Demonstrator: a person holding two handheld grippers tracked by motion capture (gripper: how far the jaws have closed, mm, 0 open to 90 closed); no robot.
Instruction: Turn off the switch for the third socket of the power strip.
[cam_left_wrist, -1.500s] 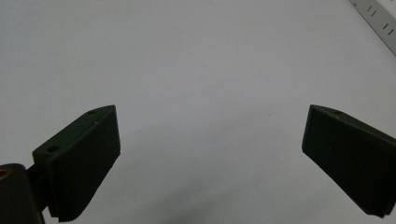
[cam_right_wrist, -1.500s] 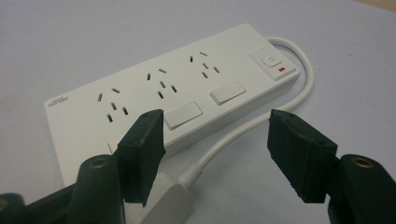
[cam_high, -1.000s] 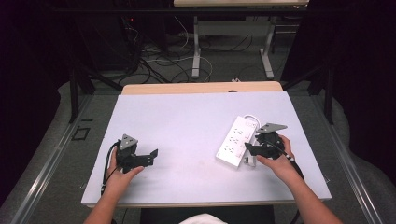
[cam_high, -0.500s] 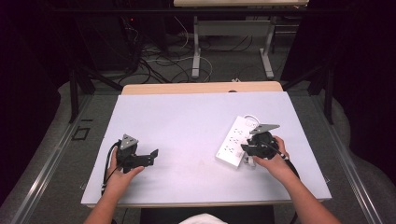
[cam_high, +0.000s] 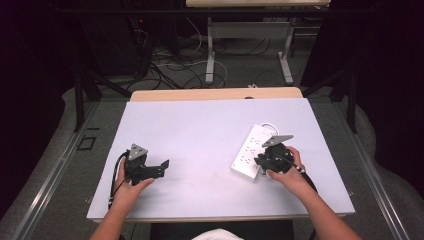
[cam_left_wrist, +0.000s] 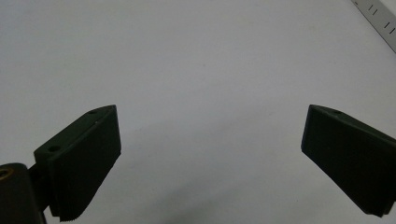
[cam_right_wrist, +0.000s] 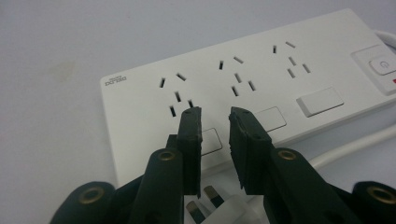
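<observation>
Right gripper lower over white power strip

A white power strip lies slantwise on the right half of the white bench, nearer the front edge than the back. The right gripper sits at the strip's front right side, touching it, its jaws having just been closing. Near the front left corner, the left gripper rests in the person's hand, well apart from the strip.
</observation>
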